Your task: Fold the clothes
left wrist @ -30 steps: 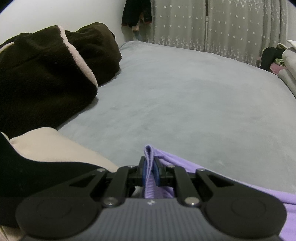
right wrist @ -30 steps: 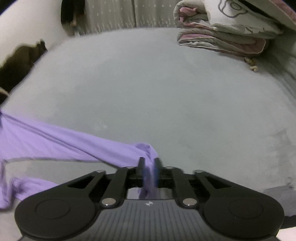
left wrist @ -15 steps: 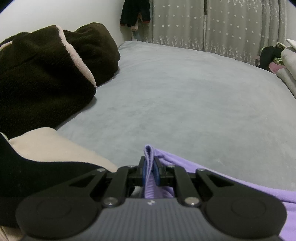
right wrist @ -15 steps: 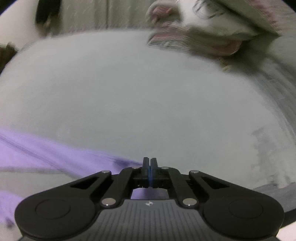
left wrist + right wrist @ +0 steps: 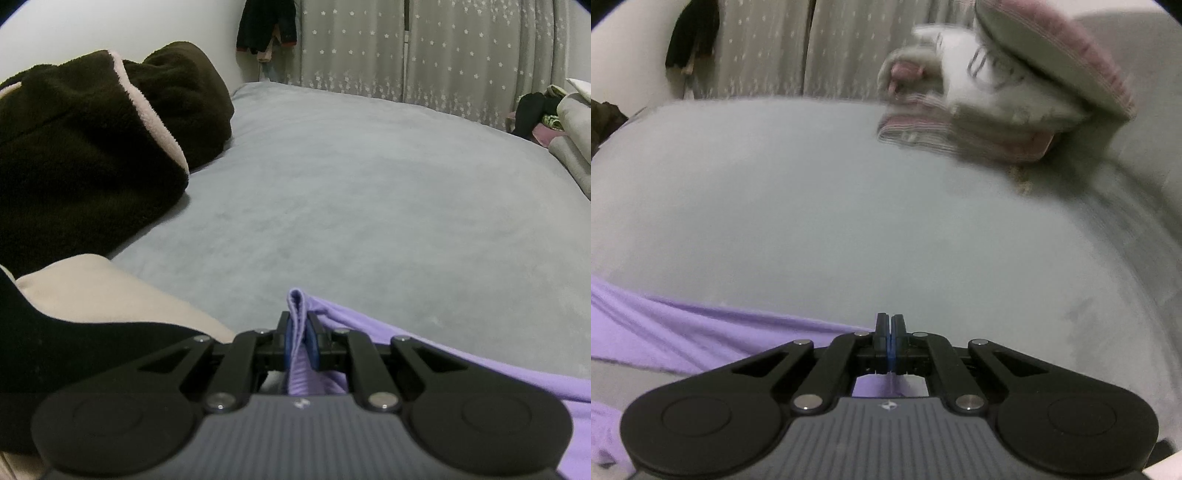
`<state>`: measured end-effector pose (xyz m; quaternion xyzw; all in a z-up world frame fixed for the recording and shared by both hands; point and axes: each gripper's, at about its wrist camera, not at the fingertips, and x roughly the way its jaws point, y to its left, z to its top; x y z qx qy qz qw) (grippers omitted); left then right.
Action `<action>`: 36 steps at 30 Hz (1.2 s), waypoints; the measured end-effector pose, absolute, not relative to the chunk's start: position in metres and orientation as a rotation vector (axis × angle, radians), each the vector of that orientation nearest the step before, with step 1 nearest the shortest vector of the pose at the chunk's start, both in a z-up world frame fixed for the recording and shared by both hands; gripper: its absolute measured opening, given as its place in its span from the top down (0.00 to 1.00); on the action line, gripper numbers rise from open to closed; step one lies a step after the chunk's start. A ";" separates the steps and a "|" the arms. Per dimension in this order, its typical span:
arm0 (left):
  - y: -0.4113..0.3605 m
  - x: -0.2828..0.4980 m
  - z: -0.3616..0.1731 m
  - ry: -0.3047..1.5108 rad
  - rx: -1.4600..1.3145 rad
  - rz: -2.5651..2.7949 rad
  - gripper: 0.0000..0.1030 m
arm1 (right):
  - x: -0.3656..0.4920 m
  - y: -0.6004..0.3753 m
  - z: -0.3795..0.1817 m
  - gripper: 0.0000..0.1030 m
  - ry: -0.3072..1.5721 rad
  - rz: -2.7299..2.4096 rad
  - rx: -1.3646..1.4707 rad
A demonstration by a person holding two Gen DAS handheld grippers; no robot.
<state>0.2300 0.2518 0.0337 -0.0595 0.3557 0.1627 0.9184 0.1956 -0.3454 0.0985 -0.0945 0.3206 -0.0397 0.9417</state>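
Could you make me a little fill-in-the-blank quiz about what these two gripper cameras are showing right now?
1. The left gripper pinches a fold of a garment whose color is ____.
2. That garment lies on a bed whose cover is ____ in color.
3. The right gripper's two fingers are pressed ____.
4. The curtains are printed with small ____.

Missing words: purple; gray; together; stars

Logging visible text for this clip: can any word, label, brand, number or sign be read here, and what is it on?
No readable text in either view.
Left gripper: a small pale emblem on its body, no letters.
Right gripper: the same emblem.
Folded bedding: a printed outline, too blurred to read.
Curtains: star pattern only.
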 end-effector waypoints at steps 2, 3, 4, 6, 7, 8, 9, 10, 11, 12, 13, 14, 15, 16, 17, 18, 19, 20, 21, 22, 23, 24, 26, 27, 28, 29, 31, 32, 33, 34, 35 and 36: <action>0.252 0.229 0.035 0.724 -0.125 0.331 0.92 | 0.192 -0.341 0.105 0.99 0.612 -0.096 -0.222; 0.251 0.229 0.036 0.719 -0.126 0.330 0.92 | 0.191 -0.339 0.106 0.99 0.597 -0.100 -0.232; 0.251 0.229 0.036 0.714 -0.126 0.328 0.92 | 0.193 -0.337 0.108 0.99 0.589 -0.101 -0.242; 0.250 0.229 0.036 0.711 -0.130 0.331 0.92 | 0.199 -0.330 0.107 0.99 0.588 -0.105 -0.259; 0.250 0.229 0.035 0.710 -0.129 0.332 0.92 | 0.206 -0.330 0.106 0.99 0.593 -0.105 -0.263; 0.249 0.230 0.034 0.710 -0.129 0.333 0.91 | 0.213 -0.330 0.103 0.99 0.599 -0.105 -0.267; 0.250 0.231 0.033 0.712 -0.127 0.337 0.91 | 0.221 -0.332 0.100 0.99 0.603 -0.108 -0.270; 0.250 0.231 0.032 0.715 -0.125 0.341 0.91 | 0.228 -0.334 0.097 0.99 0.605 -0.114 -0.269; 0.250 0.231 0.032 0.711 -0.126 0.345 0.91 | 0.233 -0.334 0.095 0.99 0.604 -0.118 -0.265; 0.251 0.231 0.033 0.707 -0.129 0.348 0.91 | 0.239 -0.335 0.093 0.99 0.603 -0.121 -0.262; 0.251 0.231 0.033 0.702 -0.131 0.351 0.91 | 0.241 -0.334 0.093 0.99 0.596 -0.125 -0.259; 0.251 0.232 0.034 0.697 -0.133 0.354 0.91 | 0.244 -0.333 0.092 0.99 0.587 -0.130 -0.256; 0.251 0.232 0.034 0.693 -0.136 0.357 0.91 | 0.248 -0.333 0.092 0.99 0.581 -0.135 -0.251; 0.251 0.232 0.035 0.688 -0.138 0.360 0.91 | 0.253 -0.332 0.092 0.99 0.575 -0.140 -0.246; 0.252 0.232 0.035 0.683 -0.140 0.363 0.91 | 0.258 -0.332 0.090 0.99 0.579 -0.145 -0.244; 0.249 0.233 0.033 0.690 -0.128 0.366 0.91 | 0.263 -0.332 0.087 0.99 0.585 -0.150 -0.242; 0.246 0.234 0.030 0.699 -0.107 0.370 0.91 | 0.268 -0.332 0.084 0.99 0.595 -0.152 -0.242; 0.244 0.235 0.027 0.707 -0.088 0.373 0.91 | 0.277 -0.333 0.078 0.99 0.614 -0.154 -0.244; 0.241 0.236 0.023 0.720 -0.070 0.371 0.91 | 0.285 -0.333 0.072 0.99 0.635 -0.159 -0.250; 0.239 0.237 0.020 0.733 -0.053 0.368 0.89 | 0.292 -0.334 0.066 0.99 0.653 -0.163 -0.250; 0.236 0.238 0.017 0.745 -0.036 0.366 0.84 | 0.299 -0.334 0.060 0.99 0.670 -0.166 -0.248; 0.233 0.239 0.014 0.754 -0.009 0.368 0.78 | 0.306 -0.334 0.054 0.99 0.687 -0.169 -0.246; 0.230 0.239 0.013 0.759 0.019 0.367 0.62 | 0.316 -0.335 0.043 0.99 0.724 -0.223 -0.258; 0.230 0.238 0.014 0.756 0.015 0.364 0.55 | 0.318 -0.336 0.040 0.98 0.739 -0.256 -0.273; 0.230 0.237 0.016 0.752 0.012 0.360 0.55 | 0.317 -0.336 0.041 0.98 0.741 -0.292 -0.282; 0.231 0.235 0.020 0.743 -0.004 0.357 0.53 | 0.309 -0.338 0.047 0.95 0.728 -0.309 -0.261; 0.233 0.228 0.031 0.717 -0.030 0.355 0.48 | 0.285 -0.338 0.067 0.82 0.683 -0.276 -0.175; 0.233 0.223 0.038 0.699 -0.037 0.356 0.44 | 0.269 -0.338 0.081 0.71 0.659 -0.242 -0.128; 0.233 0.218 0.046 0.682 -0.045 0.357 0.36 | 0.256 -0.337 0.092 0.67 0.651 -0.210 -0.112; 0.233 0.214 0.053 0.664 -0.053 0.358 0.30 | 0.241 -0.334 0.103 0.67 0.646 -0.181 -0.108; 0.232 0.205 0.059 0.646 -0.067 0.347 0.24 | 0.224 -0.330 0.114 0.66 0.642 -0.149 -0.100; 0.234 0.195 0.065 0.640 -0.090 0.342 0.24 | 0.207 -0.325 0.124 0.66 0.638 -0.117 -0.091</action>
